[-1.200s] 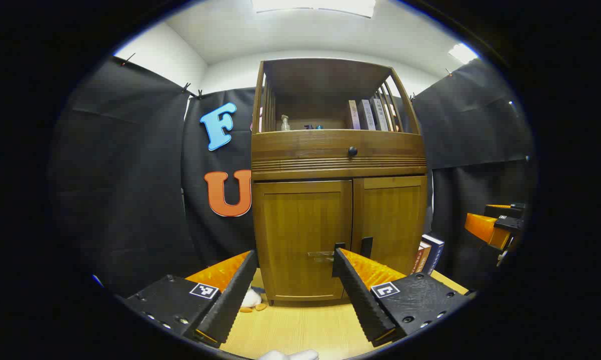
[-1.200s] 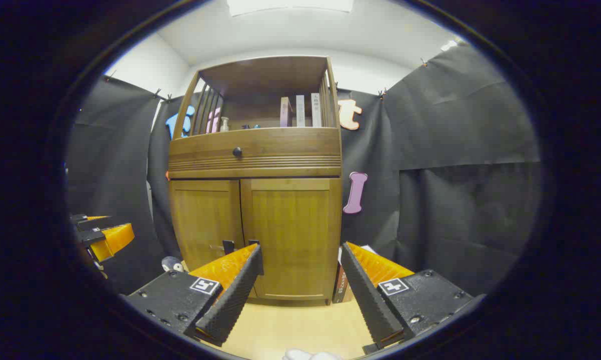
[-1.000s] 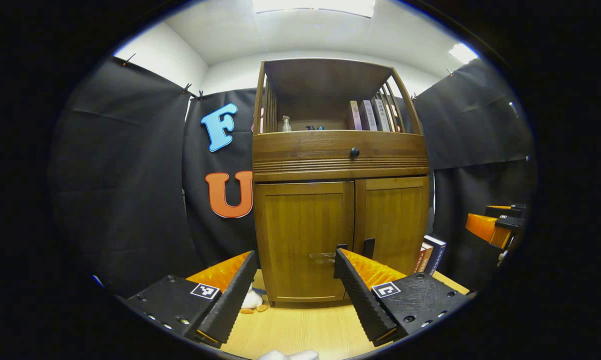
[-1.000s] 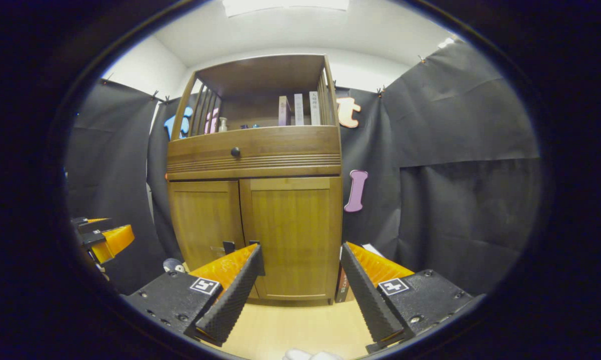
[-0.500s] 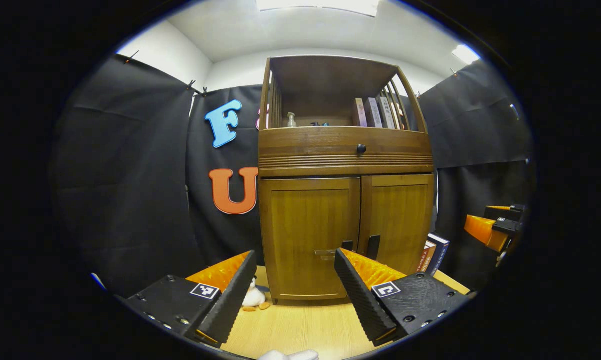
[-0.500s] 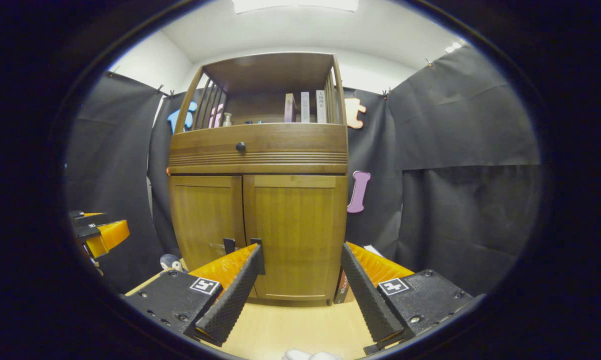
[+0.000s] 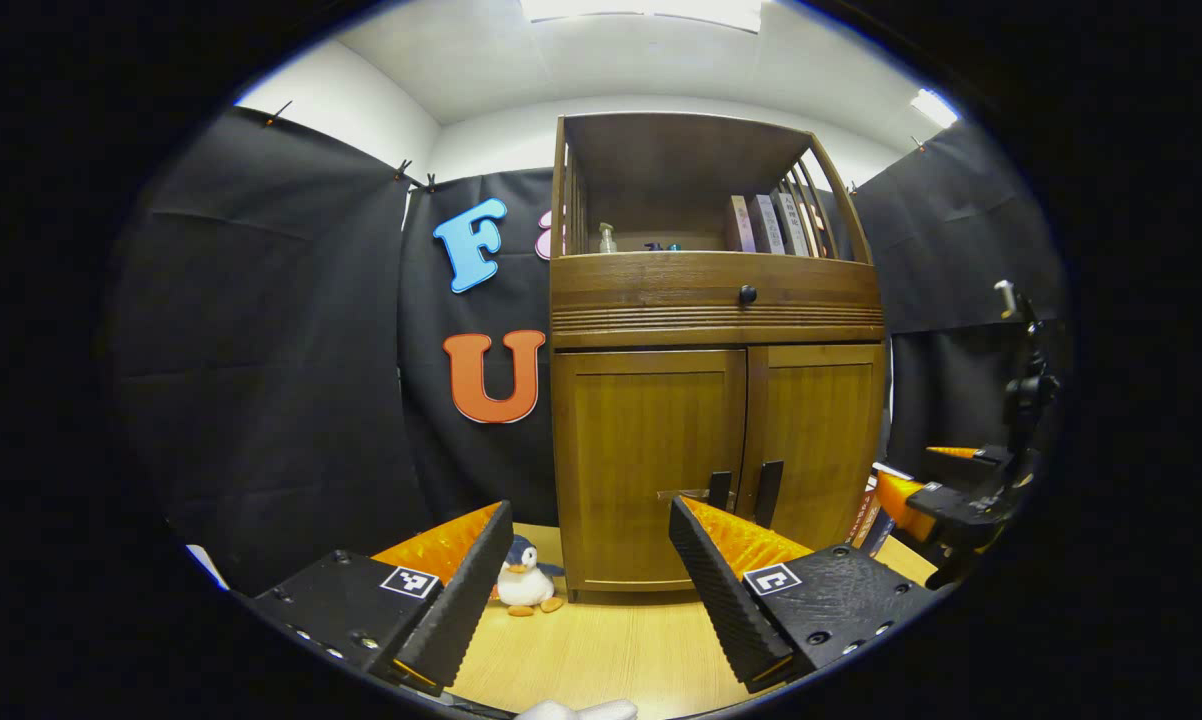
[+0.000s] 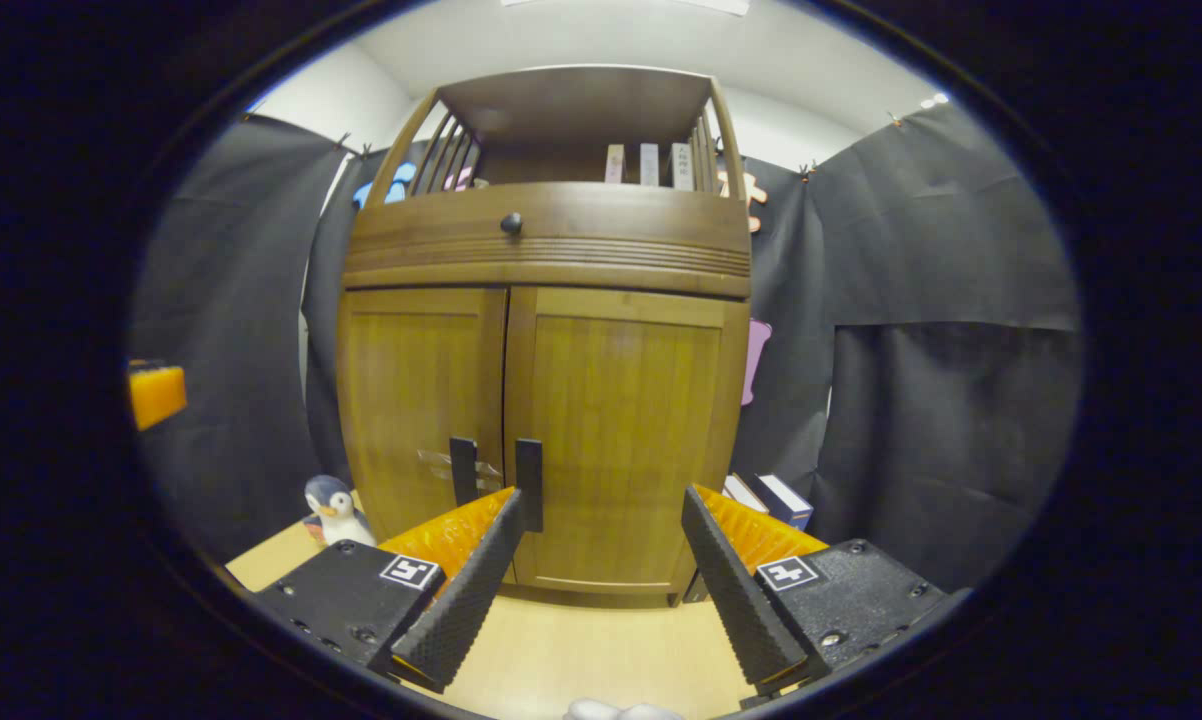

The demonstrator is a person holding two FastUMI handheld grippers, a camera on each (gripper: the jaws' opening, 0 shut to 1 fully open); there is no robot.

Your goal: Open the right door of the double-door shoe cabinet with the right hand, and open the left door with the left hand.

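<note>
Right gripper (image 8: 596, 545) nearer the shoe cabinet (image 8: 546, 400), doors shut, both grippers' jaws apart

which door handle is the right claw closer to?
The dark vertical handle on the wooden cabinet's right door; it sits just above the open right claw, left-door handle farther left.

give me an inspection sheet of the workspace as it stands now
surface: light wooden tabletop under the cabinet
job's things: brown wooden double-door shoe cabinet, right door and left door both closed; two dark vertical handles at the centre seam
clutter: small penguin plush toy left of the cabinet; books to its right; books and bottles on the open top shelf
grippers: left tool open, off the doors; right tool open, facing the right door
cables: nothing seen
surroundings: black cloth walls, white ceiling
</note>
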